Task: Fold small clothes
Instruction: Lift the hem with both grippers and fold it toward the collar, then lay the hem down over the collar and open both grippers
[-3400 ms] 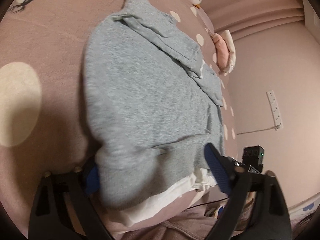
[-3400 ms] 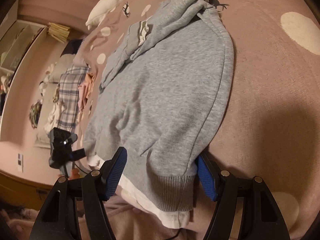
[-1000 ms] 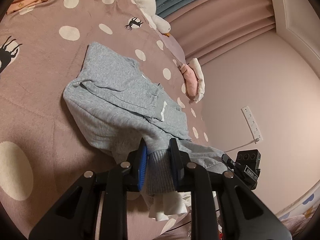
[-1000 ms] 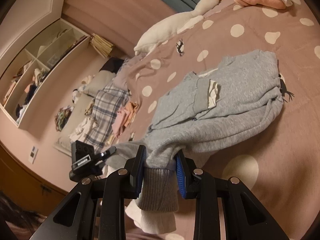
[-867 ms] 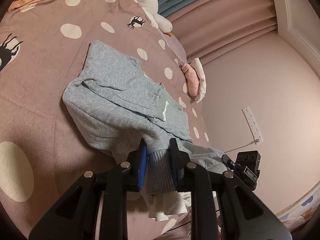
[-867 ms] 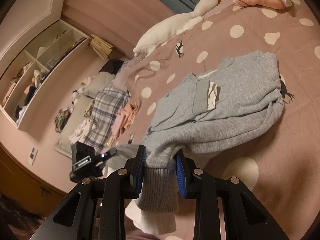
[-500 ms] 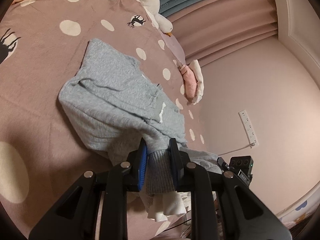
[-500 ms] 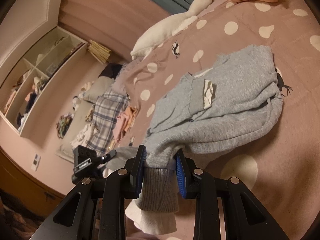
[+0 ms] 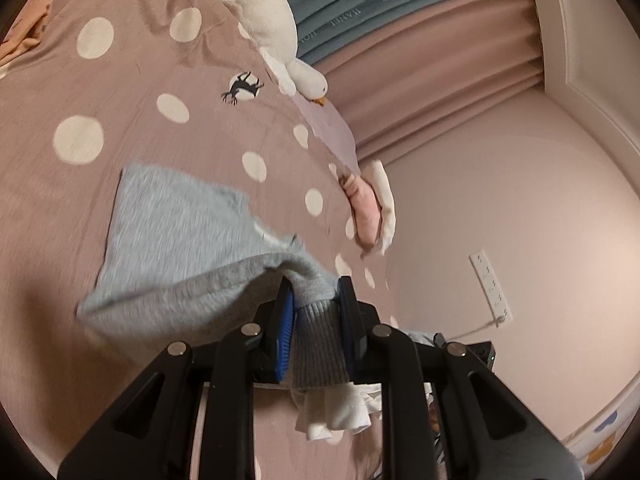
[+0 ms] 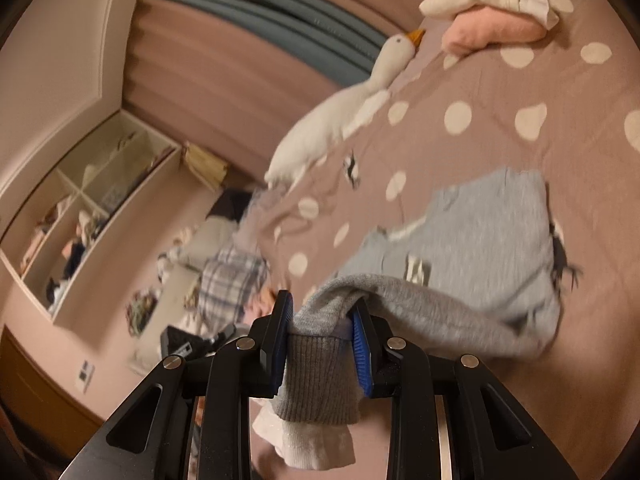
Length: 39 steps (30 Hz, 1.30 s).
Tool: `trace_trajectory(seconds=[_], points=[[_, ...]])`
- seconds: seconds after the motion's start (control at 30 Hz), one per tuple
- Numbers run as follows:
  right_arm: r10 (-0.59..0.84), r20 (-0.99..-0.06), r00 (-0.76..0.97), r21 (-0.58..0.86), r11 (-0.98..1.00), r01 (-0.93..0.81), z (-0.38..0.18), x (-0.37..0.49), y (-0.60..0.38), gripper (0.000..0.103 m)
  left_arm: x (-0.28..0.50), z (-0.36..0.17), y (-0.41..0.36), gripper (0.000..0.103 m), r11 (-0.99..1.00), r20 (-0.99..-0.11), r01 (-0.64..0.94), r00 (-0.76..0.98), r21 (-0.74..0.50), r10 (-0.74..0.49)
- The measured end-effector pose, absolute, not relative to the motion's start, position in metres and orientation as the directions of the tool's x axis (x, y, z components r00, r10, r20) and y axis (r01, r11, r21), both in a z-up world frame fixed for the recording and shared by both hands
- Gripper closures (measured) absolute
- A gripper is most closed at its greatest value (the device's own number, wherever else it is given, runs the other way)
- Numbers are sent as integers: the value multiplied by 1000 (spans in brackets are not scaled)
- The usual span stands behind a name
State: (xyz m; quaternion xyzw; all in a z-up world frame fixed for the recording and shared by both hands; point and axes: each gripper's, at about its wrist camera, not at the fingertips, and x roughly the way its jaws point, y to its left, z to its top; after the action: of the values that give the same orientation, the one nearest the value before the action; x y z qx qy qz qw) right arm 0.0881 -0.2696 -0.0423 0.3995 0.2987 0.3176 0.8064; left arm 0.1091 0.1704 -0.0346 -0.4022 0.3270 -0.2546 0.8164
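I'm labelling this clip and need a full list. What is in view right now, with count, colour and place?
sweatshirt: one, grey with white inner hem, on the bedspread, near edge lifted
bedspread: one, mauve with cream dots
goose toy: one, white, at the far end of the bedspread
folded clothes: pink and cream, far corner
checked cloth: one, beside the bed
shelf: one, white, on the wall
power strip: one, white, on the wall
left hand-held gripper: black, shut on sweatshirt hem
right hand-held gripper: black, shut on sweatshirt hem
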Motion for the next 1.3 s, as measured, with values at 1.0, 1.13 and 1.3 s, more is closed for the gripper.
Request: trace_trajectory(seconds=[1.0,1.13,1.3], points=[[618,-448,646,829,557,43,-90,187,-310,38,188,-70,185,48,770,-647,-5,545,-639,-533],[705,-427,566,798,588,-130,-85,154,-282,41,172,-83,163,48,706,-609,50,466,-706,-642],[749,-509,424,749,628,-210,-102,138,-237,62,180,-101,125,48,688,-621,73,372,-722,-690]])
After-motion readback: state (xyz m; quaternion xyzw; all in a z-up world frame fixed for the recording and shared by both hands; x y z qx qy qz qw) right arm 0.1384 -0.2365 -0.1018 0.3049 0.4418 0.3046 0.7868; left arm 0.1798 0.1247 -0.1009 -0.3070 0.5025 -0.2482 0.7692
